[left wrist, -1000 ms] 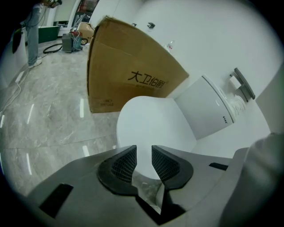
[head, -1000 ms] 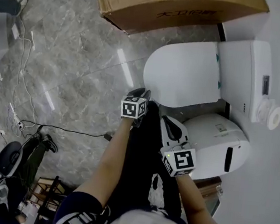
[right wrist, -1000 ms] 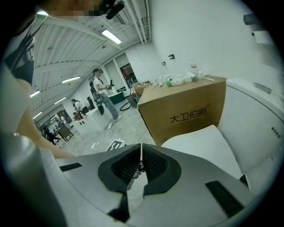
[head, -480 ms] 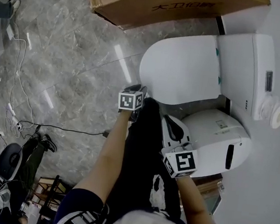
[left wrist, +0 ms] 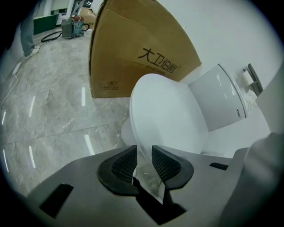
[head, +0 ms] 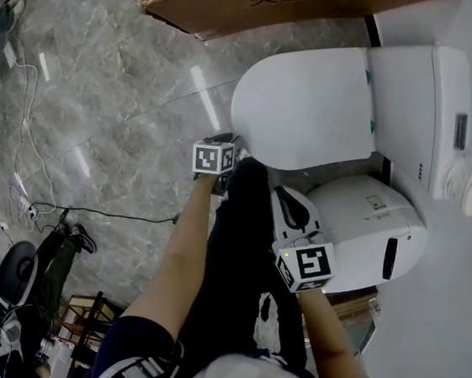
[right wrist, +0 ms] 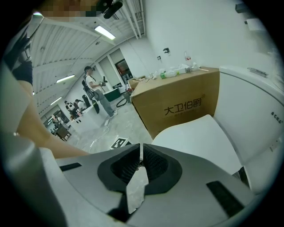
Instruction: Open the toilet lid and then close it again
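The closed lid (head: 303, 120) lies front edge just ahead of the nearer left gripper (left wrist: 144, 150), whose fingers (left wrist: 125, 162) have just been opening, nothing between them; the right gripper (right wrist: 141, 150), farther back, is clenched empty.

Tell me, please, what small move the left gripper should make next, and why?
Probably ease the left gripper forward onto the front rim of the toilet lid: its jaws have just been opening, nothing sits between them, and the closed lid lies just ahead.
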Tool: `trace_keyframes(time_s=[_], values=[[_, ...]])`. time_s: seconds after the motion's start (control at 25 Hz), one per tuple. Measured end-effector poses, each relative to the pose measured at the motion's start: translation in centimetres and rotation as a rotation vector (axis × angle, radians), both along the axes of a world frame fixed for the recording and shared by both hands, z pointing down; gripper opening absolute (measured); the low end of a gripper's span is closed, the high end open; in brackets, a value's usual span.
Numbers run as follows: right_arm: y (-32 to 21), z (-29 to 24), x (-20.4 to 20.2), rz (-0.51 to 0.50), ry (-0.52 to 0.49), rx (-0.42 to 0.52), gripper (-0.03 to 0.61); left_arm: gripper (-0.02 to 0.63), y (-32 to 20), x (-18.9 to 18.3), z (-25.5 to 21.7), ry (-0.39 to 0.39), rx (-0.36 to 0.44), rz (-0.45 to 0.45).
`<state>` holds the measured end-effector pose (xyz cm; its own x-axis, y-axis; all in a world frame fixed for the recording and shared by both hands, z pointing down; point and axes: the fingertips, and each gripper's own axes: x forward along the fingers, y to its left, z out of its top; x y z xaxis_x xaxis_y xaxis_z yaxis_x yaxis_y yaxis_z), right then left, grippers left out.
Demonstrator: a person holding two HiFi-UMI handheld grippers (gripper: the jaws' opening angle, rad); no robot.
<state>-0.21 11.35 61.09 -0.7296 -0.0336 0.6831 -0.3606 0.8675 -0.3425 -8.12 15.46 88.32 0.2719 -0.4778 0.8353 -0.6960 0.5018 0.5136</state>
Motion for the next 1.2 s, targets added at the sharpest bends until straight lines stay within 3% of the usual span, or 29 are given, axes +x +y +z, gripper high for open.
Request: trace_keyframes(time_s=[0.28,0.6,0.96,1.2], values=[[-0.2,0.1,0.0,-0.02,-0.022,0.015,0.009,0.1,-0.6,0.4,-0.2,0.085,0.079,-0.036],[-0.3,0.4,0.5,-0.004,-0.014,-0.001,0.009,0.106,-0.8,0.2,0.2,0.142,0.058,-0.058],[-0.4,1.3,0.9,0.007,-0.012,-0.01,0.009,0.069,-0.4,-0.1,-0.8,0.124,0.091,-0.142],[-0.2,1.2,0.7,0.005,-0.012,-0.01,0.009,0.061,-0.4,0.1,-2.9,0.122,0.139,-0.118]])
